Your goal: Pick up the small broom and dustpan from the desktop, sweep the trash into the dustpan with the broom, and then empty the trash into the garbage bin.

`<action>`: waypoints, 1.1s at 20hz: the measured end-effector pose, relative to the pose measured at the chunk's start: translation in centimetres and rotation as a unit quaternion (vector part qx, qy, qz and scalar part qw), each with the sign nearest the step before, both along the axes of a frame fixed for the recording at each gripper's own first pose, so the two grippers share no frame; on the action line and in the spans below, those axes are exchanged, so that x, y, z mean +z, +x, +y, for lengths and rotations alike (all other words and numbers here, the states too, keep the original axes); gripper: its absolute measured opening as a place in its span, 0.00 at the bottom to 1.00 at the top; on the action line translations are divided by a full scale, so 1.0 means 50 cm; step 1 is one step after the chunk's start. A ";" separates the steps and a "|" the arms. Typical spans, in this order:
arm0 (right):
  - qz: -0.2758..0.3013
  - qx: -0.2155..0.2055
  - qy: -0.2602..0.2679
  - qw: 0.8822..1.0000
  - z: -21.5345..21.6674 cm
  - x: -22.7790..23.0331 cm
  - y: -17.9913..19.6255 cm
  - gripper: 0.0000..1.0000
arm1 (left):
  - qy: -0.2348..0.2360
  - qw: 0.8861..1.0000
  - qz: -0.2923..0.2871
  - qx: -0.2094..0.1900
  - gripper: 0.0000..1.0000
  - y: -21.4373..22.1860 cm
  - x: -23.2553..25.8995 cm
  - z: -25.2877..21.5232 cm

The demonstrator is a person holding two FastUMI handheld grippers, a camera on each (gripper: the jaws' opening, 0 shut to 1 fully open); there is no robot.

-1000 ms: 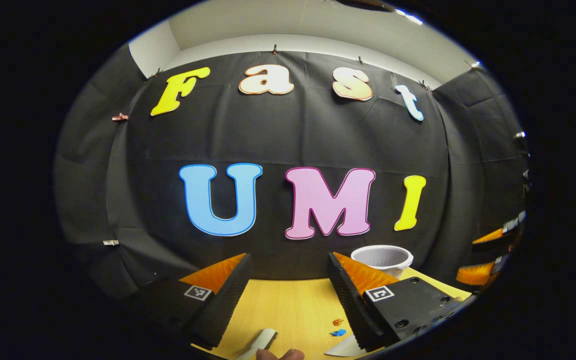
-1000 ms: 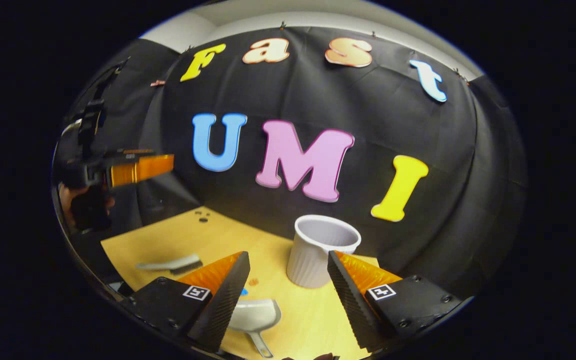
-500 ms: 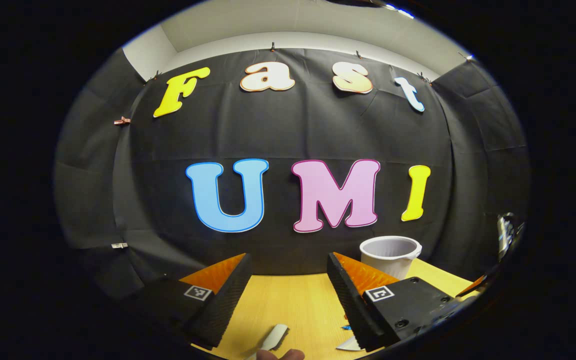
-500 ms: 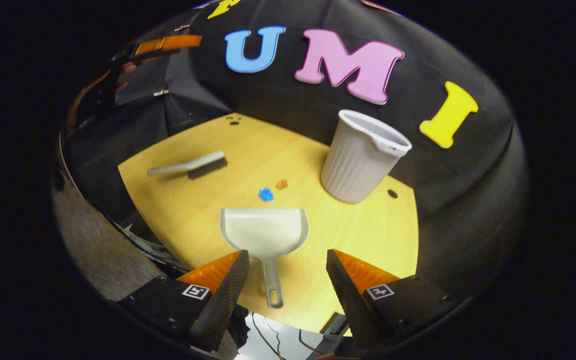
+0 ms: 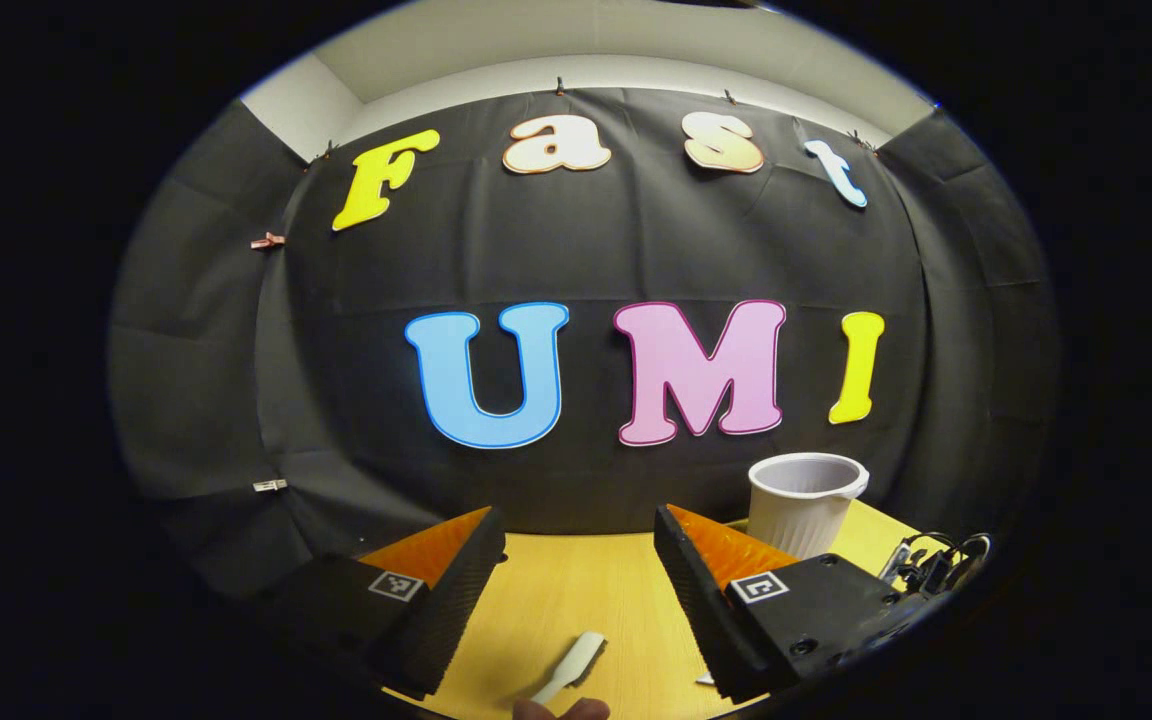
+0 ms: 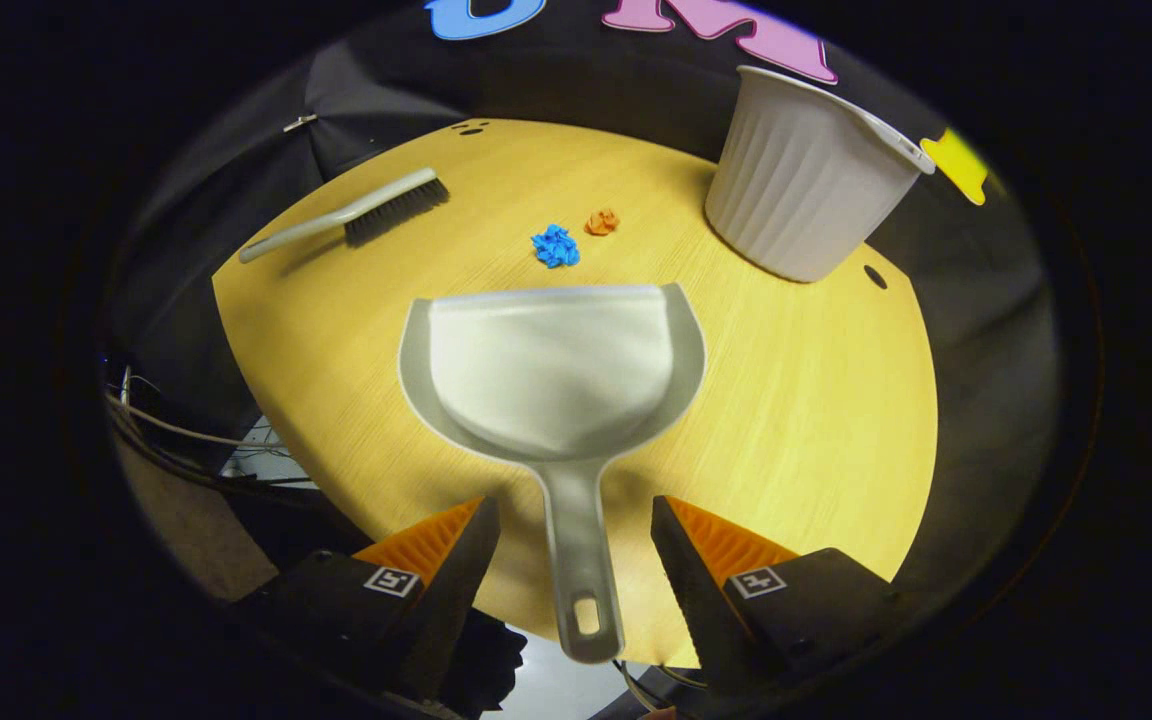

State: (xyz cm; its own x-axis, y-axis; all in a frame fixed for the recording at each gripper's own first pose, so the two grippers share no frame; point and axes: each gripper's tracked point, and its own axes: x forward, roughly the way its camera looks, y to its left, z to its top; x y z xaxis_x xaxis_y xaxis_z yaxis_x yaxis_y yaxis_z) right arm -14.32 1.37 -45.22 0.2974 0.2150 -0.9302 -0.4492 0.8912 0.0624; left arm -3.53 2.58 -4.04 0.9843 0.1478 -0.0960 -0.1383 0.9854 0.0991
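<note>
In the right gripper view I am holding the right gripper [image 6: 571, 545] with its fingers wide apart, straddling the dustpan [image 6: 553, 370] handle at bottom centre, not touching it; its long axis is running straight up the frame. Farther up, the trash [image 6: 557, 245] is lying; the broom [image 6: 351, 212] upper left; the garbage bin [image 6: 804, 185] upper right. My left gripper [image 5: 576, 560] is hanging open over the table
</note>
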 end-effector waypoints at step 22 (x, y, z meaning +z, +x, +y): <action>0.078 0.010 -0.003 0.997 0.041 -0.070 0.018 0.40 | -0.016 0.999 0.034 0.029 0.95 0.013 -0.056 0.031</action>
State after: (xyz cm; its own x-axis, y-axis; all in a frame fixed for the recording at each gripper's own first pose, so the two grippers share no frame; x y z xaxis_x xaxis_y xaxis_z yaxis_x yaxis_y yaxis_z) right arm -13.41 3.40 -48.74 0.1444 0.2137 -0.9662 -0.4524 0.8826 0.1276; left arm -2.87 4.13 -6.84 0.9653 0.1992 -0.1688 -0.1883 0.9790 0.0788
